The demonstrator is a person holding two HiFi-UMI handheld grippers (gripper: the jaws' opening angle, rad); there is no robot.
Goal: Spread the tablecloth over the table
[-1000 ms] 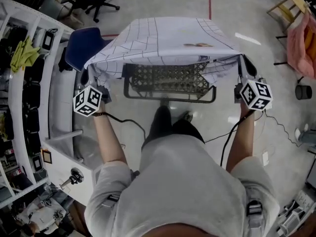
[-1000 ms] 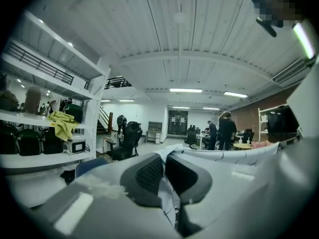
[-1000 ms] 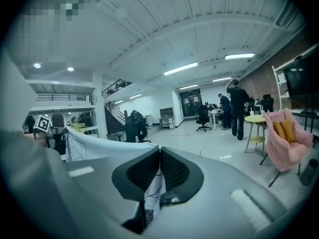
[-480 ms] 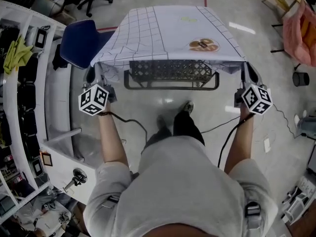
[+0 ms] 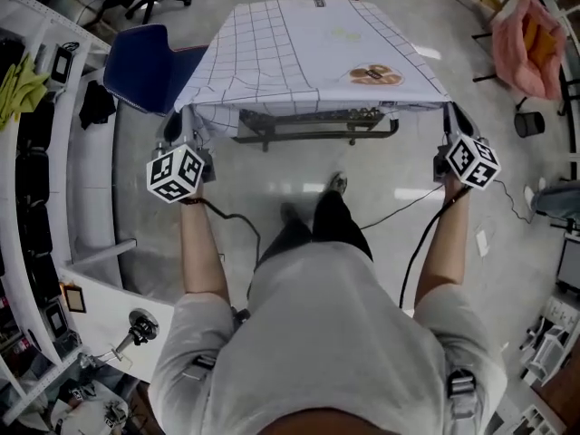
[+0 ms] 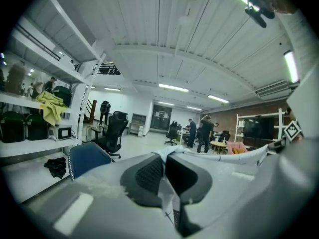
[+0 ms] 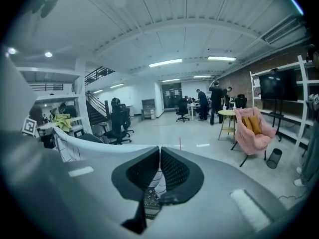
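A white tablecloth [image 5: 308, 53] with a thin grid and a brown print lies stretched over the table, whose black frame [image 5: 313, 127] shows under the near hem. My left gripper [image 5: 174, 132] is shut on the cloth's near left corner. My right gripper [image 5: 451, 118] is shut on the near right corner. In the left gripper view the jaws [image 6: 164, 161] pinch a fold of cloth [image 6: 168, 199]. The right gripper view shows the jaws [image 7: 160, 152] closed on the hem, and the cloth [image 7: 94, 149] runs off to the left.
A blue chair [image 5: 136, 66] stands by the table's left side. White shelving [image 5: 45, 161] lines the left. A pink chair [image 5: 530, 39] and a black bin [image 5: 528, 123] stand at the right. Cables trail on the floor by the person's feet [image 5: 313, 207]. People stand far off [image 7: 217, 99].
The cloth, billowed and bunched a second ago, has flattened and stretched out over the table, hiding most of the lattice top. Both grippers kept hold of the near corners.
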